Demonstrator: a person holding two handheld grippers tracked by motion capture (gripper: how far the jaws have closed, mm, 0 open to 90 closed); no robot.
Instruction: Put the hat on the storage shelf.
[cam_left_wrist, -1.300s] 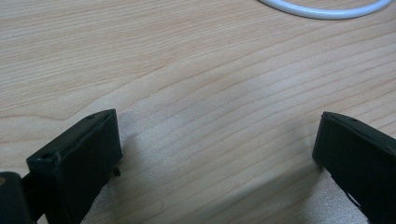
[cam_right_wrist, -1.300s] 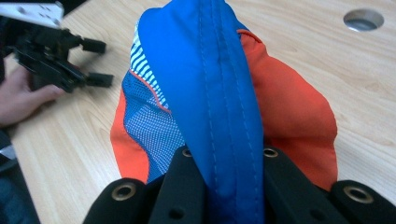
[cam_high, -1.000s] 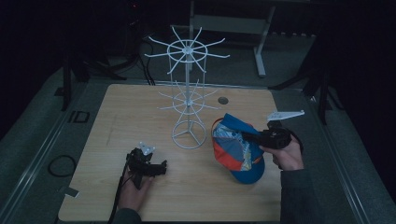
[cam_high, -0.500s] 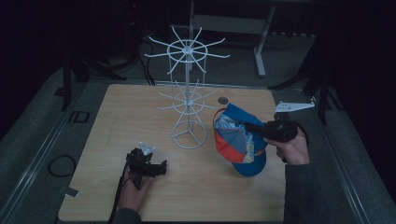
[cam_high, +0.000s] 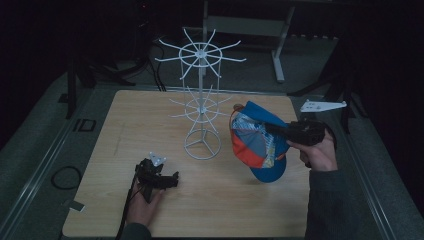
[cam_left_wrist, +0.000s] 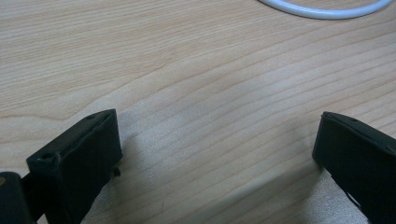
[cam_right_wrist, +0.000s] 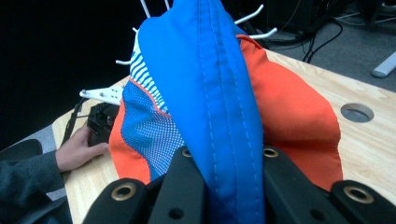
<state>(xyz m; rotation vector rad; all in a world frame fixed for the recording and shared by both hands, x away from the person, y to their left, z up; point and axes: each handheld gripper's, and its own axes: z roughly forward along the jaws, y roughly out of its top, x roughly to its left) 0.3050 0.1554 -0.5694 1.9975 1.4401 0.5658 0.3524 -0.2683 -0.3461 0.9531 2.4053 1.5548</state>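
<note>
Floor mark (cam_high: 83, 125) reads "ID", maybe.

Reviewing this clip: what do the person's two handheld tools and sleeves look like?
Both tools are black. The left tool has blocky, square-ended jaws, a small grey three-cornered plate on top and a dark cable trailing back past the hand. The right tool carries a larger pale plate, and its jaws bear brass-rimmed holes. The sleeves are dark grey.

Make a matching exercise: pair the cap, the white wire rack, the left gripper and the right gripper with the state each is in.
Things:
1. cap
2. white wire rack
3. left gripper
4. right gripper

States:
A. open, low over bare wood
B. shut on blue fabric
C. held up off the table
D. standing with bare hooks

Pairs: 1-C, 2-D, 3-A, 4-B
</note>
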